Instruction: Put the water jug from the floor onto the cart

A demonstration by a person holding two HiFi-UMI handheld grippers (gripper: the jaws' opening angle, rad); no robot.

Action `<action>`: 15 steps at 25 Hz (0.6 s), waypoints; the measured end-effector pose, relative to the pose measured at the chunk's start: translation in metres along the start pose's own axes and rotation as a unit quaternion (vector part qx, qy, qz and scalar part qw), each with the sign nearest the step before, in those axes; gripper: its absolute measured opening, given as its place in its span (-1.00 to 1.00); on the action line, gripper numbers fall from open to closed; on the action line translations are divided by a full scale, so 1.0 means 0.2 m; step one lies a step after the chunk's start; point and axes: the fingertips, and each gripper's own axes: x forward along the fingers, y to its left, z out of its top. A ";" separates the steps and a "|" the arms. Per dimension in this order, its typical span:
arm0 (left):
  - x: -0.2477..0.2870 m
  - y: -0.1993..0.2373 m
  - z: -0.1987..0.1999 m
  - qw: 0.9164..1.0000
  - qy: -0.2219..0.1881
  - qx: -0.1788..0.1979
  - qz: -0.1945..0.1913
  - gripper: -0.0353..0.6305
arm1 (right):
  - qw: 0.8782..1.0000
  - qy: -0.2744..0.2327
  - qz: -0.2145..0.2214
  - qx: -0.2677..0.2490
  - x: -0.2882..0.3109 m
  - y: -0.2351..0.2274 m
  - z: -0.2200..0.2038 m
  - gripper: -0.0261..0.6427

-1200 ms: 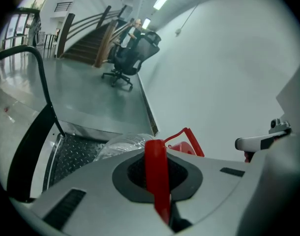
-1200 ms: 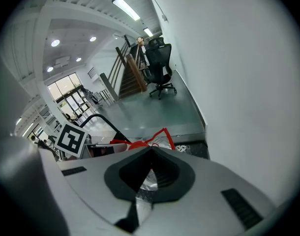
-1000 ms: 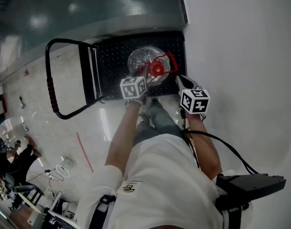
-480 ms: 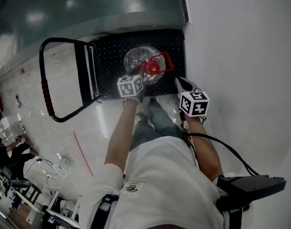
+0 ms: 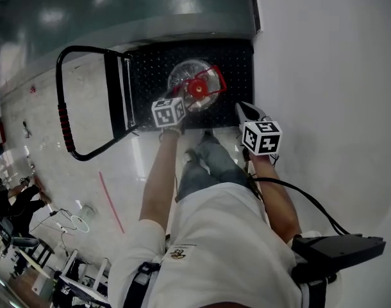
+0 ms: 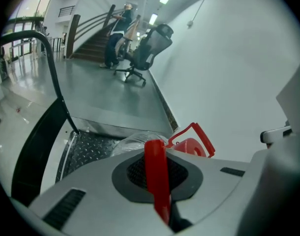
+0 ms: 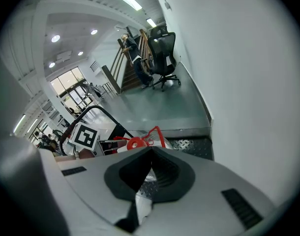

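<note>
Wall flanks cart edge closely; left claw clamps water jug handle.

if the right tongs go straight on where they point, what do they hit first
Probably the cart deck just right of the water jug; the right tongs aim down at it. Depth is unclear, so they might clip the jug.

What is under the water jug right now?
The cart's black studded deck shows all around beneath the water jug. Its base, and whether it rests on the deck, are hidden by the jug's own body.
</note>
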 end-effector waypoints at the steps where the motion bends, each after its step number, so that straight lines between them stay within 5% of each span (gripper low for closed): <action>1: 0.00 0.04 0.00 1.000 0.002 0.001 0.009 -0.88 | 1.000 0.001 0.000 0.000 0.01 -0.01 0.00 -0.88; 15: 0.02 0.35 0.10 0.997 0.016 0.011 0.079 -0.88 | 1.000 0.003 0.011 -0.022 0.15 0.02 0.08 -0.88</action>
